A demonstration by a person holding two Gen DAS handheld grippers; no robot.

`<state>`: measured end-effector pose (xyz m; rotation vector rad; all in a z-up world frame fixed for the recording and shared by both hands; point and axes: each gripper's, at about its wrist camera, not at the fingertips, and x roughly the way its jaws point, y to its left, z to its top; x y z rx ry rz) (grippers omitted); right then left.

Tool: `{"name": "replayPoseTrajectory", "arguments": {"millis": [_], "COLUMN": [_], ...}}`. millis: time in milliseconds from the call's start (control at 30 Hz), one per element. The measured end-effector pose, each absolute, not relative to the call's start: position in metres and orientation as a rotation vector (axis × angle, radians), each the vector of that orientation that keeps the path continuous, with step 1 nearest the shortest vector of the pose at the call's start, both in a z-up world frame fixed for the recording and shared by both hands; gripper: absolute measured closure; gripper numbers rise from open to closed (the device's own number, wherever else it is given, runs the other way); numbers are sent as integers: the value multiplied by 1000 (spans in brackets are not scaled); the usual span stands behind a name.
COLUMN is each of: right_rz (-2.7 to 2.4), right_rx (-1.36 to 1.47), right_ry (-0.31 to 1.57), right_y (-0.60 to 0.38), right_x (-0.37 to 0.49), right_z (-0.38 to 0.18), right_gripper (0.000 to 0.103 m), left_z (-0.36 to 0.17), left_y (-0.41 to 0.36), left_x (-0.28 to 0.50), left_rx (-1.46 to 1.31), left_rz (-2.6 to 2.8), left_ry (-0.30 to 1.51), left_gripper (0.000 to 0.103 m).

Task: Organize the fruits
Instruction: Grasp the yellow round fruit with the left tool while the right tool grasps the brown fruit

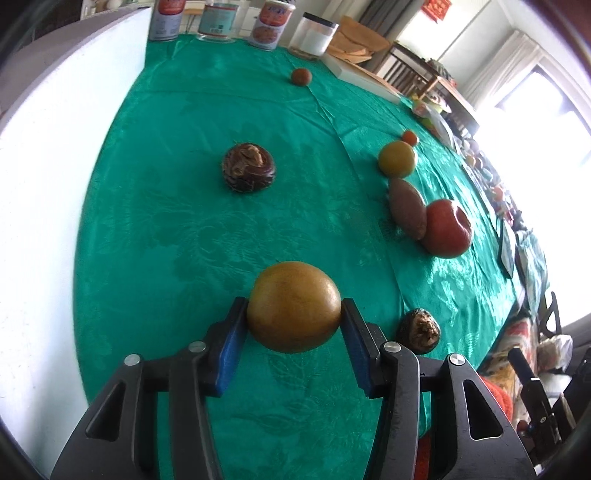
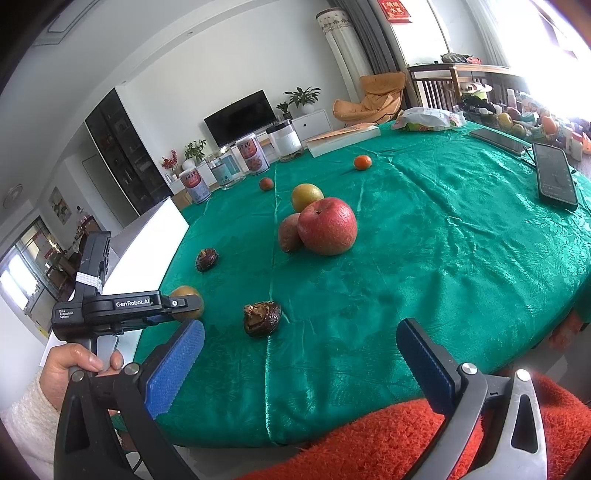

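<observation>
The left tongs (image 1: 293, 321) are closed on a yellow-brown round fruit (image 1: 293, 306), the blue pads (image 1: 231, 354) pressing on its two sides; the fruit is held low over the green cloth of the worktop (image 1: 177, 221). From the right wrist view the body of these tongs reads "GenRobot.AI" and "Data Acquisition System" in white, and a hand (image 2: 72, 365) in a cream sleeve grips the handle.

The right tongs (image 2: 301, 349) stand wide open with nothing between their blue pads, near the worktop's front edge above an orange fuzzy fabric (image 2: 388, 435).

Just beside the held fruit lies a dark wrinkled fruit (image 1: 419, 330). A second dark wrinkled fruit (image 1: 249, 168) lies further out on the cloth, apart from everything else. To the right runs a line of fruit: a red apple (image 1: 448, 229) touching a brownish oval fruit (image 1: 406, 206), then a yellow-green round fruit (image 1: 397, 158), then a small orange fruit (image 1: 410, 137). Another small reddish fruit (image 1: 301, 76) sits alone toward the far edge.

Along that far edge stand printed tins (image 2: 253, 153) with red labels whose writing is too small to read, a clear jar with a black lid (image 2: 284, 142) and a flat white box (image 2: 343, 138). A dark phone (image 2: 556, 179) lies at the right side of the cloth. On the far wall hangs a red sign (image 2: 397, 10) with gold characters, unreadable here.
</observation>
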<state>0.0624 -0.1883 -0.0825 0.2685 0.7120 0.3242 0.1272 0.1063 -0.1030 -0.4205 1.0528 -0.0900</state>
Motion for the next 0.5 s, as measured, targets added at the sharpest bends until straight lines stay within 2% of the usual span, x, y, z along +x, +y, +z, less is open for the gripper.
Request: {"name": "replayPoseTrajectory", "arguments": {"millis": [167,433,500], "right_rz": [324,325,326], "right_rx": [269,270,270], "right_ry": [712,713,714], "right_y": [-188,-188,-188], "right_x": [63,62,62], "right_z": [-83,-82,-82], "right_gripper": [0,0,0], "left_z": [-94,-102,-103], "left_y": [112,115,112], "left_x": [124,125,126], "left_rx": [-369,-314,-288], "left_rz": [4,66,60], "left_ry": [1025,1035,1028], "left_gripper": [41,40,35]}}
